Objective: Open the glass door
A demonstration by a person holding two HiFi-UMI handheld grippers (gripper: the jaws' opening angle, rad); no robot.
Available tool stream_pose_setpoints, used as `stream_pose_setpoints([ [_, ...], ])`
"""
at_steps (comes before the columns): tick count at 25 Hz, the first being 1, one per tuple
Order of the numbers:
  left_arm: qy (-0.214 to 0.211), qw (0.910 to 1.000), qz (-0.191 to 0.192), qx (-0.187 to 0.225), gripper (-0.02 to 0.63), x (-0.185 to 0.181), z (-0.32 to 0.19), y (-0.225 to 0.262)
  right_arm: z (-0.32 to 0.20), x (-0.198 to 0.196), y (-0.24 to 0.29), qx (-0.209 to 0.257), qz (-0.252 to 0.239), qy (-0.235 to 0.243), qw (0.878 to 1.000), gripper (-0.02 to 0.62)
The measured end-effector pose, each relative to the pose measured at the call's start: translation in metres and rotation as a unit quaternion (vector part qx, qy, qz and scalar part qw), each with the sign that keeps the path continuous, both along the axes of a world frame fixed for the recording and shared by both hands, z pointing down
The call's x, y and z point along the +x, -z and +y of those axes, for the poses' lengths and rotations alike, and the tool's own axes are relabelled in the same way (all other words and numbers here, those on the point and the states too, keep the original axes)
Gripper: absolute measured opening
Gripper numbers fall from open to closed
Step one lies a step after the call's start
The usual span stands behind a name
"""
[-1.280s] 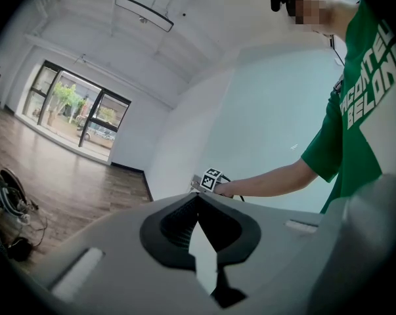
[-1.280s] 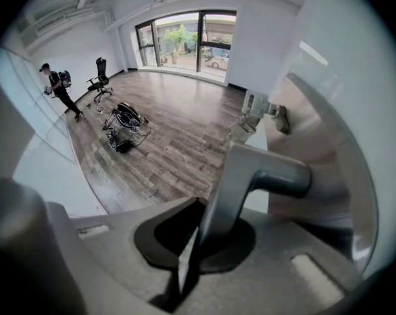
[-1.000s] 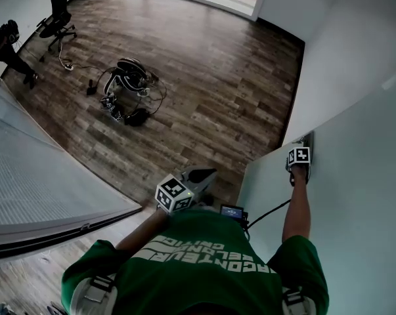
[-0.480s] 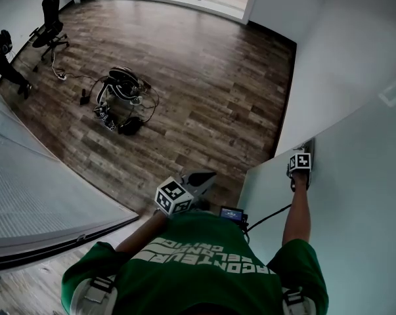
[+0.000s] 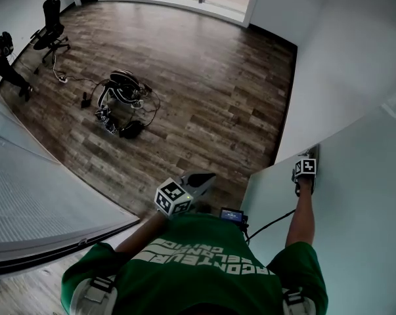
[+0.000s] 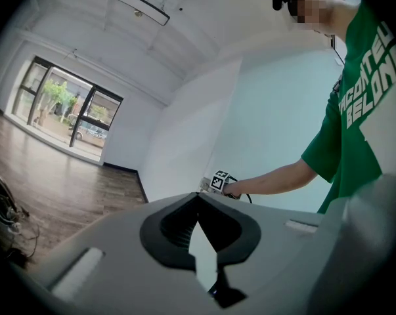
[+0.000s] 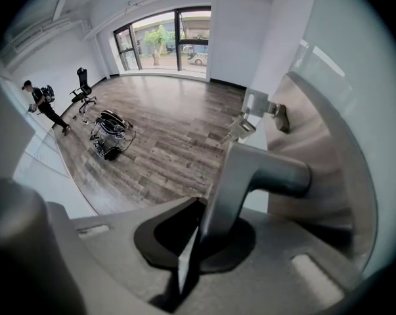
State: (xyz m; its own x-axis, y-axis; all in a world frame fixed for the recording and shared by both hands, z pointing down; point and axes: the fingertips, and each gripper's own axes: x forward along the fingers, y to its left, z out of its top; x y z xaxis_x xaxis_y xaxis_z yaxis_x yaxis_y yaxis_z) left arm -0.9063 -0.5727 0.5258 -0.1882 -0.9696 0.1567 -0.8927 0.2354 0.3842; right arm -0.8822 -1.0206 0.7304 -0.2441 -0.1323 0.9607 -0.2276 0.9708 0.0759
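Metal handle (image 7: 253, 172) sits clamped between the jaws of the right gripper (image 7: 196, 245). Its long bar runs straight away from the jaws, then bends right into the glass door (image 5: 355, 202). That pale green door stands at the person's right, bordering the wooden floor (image 5: 204, 77). Left gripper (image 6: 199, 195) is held out in front, jaws together on nothing.

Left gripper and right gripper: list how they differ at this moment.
The right gripper clamps the metal door handle in its jaws; the left gripper has its jaws together on nothing. The right gripper is out at the glass door on a stretched arm; the left gripper is close to the person's chest, clear of the door. Both carry a marker cube.
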Motion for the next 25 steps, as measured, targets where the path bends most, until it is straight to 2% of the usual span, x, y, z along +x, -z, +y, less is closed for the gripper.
stream_pose_setpoints([
  [7,0.015,0.9999,-0.005,0.003,0.015,-0.012,0.011,0.008,-0.004,0.010,0.006,-0.030,0.026,-0.022,0.999,-0.004],
  [9,0.018,0.9998,-0.005,0.004,0.015,-0.013,0.013,0.008,-0.005,0.012,0.012,-0.036,0.027,-0.037,0.998,0.060],
  [12,0.021,0.9998,-0.006,0.004,0.015,-0.012,0.017,0.005,-0.005,0.017,0.019,-0.028,0.039,-0.042,0.998,0.085],
  [18,0.019,0.9998,-0.005,0.005,0.015,-0.006,0.026,0.004,-0.008,0.034,0.040,0.043,0.067,-0.033,0.996,0.117],
  [22,0.020,0.9998,-0.002,0.004,0.015,0.000,0.035,0.002,-0.008,0.039,0.074,0.113,0.048,-0.025,0.992,0.116],
  [25,0.018,0.9998,-0.001,0.004,0.015,0.004,0.041,0.006,-0.002,0.037,0.102,0.150,0.013,-0.019,0.988,0.115],
])
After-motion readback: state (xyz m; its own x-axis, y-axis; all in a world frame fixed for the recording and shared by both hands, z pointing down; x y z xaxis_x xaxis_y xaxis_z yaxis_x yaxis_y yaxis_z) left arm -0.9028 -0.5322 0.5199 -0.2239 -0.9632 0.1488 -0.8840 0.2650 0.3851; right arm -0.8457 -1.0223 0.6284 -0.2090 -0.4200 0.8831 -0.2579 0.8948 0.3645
